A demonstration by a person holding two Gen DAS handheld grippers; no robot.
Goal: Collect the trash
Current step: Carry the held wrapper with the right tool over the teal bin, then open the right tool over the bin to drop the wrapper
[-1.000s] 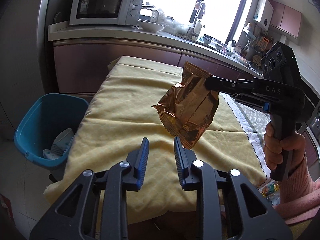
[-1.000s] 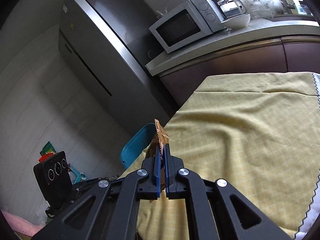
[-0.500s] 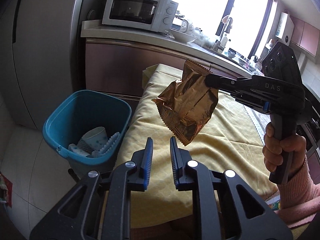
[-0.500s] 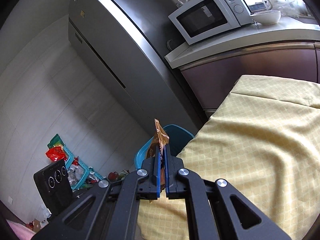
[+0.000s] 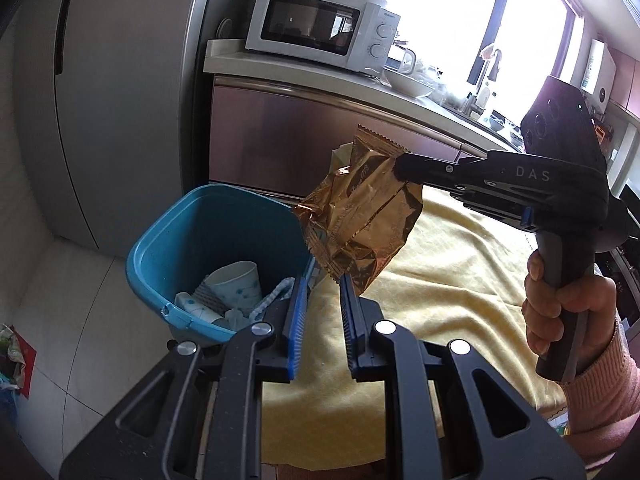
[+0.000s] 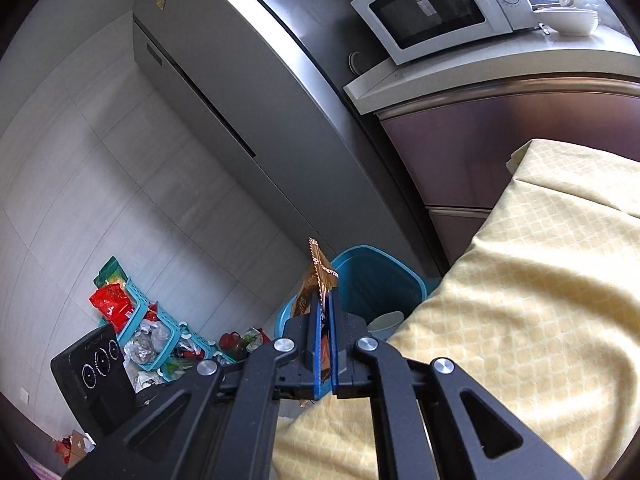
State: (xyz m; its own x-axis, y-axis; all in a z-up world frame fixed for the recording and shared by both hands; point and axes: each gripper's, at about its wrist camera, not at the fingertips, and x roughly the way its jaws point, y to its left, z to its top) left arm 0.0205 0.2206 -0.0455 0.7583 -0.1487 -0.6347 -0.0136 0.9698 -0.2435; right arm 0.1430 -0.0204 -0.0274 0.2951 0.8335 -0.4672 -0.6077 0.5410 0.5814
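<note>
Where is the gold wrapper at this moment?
The gold wrapper hangs in the air, clamped in the right hand-held gripper. In the left wrist view it is beside the blue bin, at the edge of the yellow tablecloth.

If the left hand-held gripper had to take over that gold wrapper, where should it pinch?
Probably the gold wrapper's free lower corner, from below. It hangs crumpled from the right hand-held gripper, which clamps its top seal, and that corner dangles just above the left hand-held gripper's slightly parted jaws.

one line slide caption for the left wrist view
Right gripper carries a gold snack wrapper toward the blue bin.
</note>
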